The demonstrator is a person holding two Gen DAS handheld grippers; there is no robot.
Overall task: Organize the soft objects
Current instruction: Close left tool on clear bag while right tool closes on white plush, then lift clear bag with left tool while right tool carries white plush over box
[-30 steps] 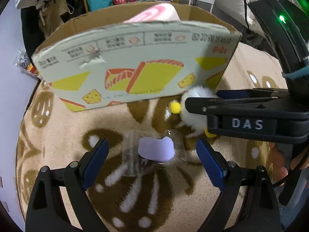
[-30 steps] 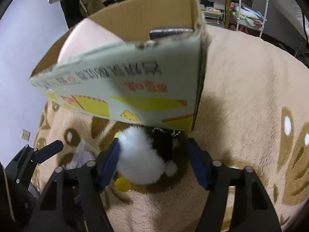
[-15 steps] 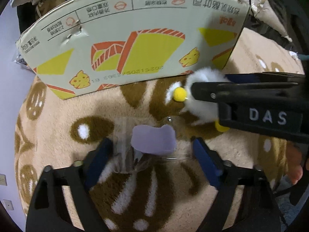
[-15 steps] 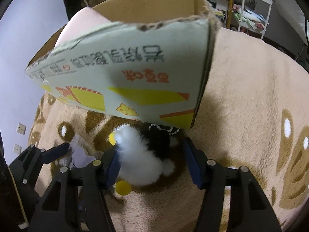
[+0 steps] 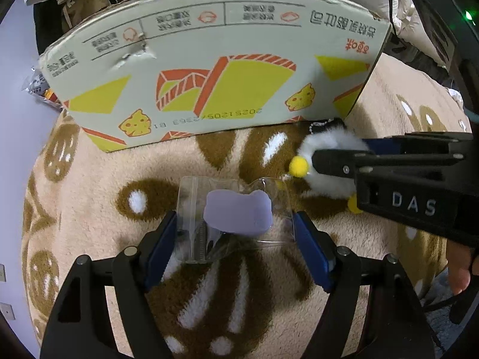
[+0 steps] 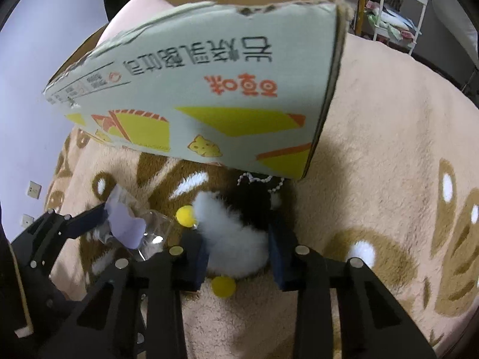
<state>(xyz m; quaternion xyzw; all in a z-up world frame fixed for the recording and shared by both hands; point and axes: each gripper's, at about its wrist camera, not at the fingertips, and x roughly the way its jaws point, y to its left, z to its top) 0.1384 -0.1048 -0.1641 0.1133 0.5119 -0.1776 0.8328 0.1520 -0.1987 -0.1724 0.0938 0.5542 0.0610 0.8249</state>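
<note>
A clear plastic bag (image 5: pixel 191 197) holding a lilac soft piece (image 5: pixel 236 212) lies on the fleece blanket. My left gripper (image 5: pixel 234 224) straddles the bag. Its jaws are closing and the blue pads stand right at the bag's two edges without squeezing it. Just to the right, my right gripper (image 6: pixel 238 248) is shut on a fluffy white-and-black plush toy (image 6: pixel 233 239) with a yellow beak and yellow feet. Both pads press into the toy's white body. In the left wrist view the plush toy (image 5: pixel 332 179) sits between the right gripper's fingers. The toy's bead chain (image 6: pixel 260 179) lies against the box.
A printed cardboard box (image 5: pixel 209 59) stands open-topped right behind both objects, with a pink soft item (image 6: pixel 134 9) inside. The beige and brown blanket (image 5: pixel 89 179) covers the whole surface. Shelves and clutter stand beyond. A hand (image 5: pixel 458 269) shows at the right edge.
The right jaws have closed from around the plush toy onto its body. The left jaws have narrowed until the pads stand at the bag's edges. Neither object has shifted on the blanket.
</note>
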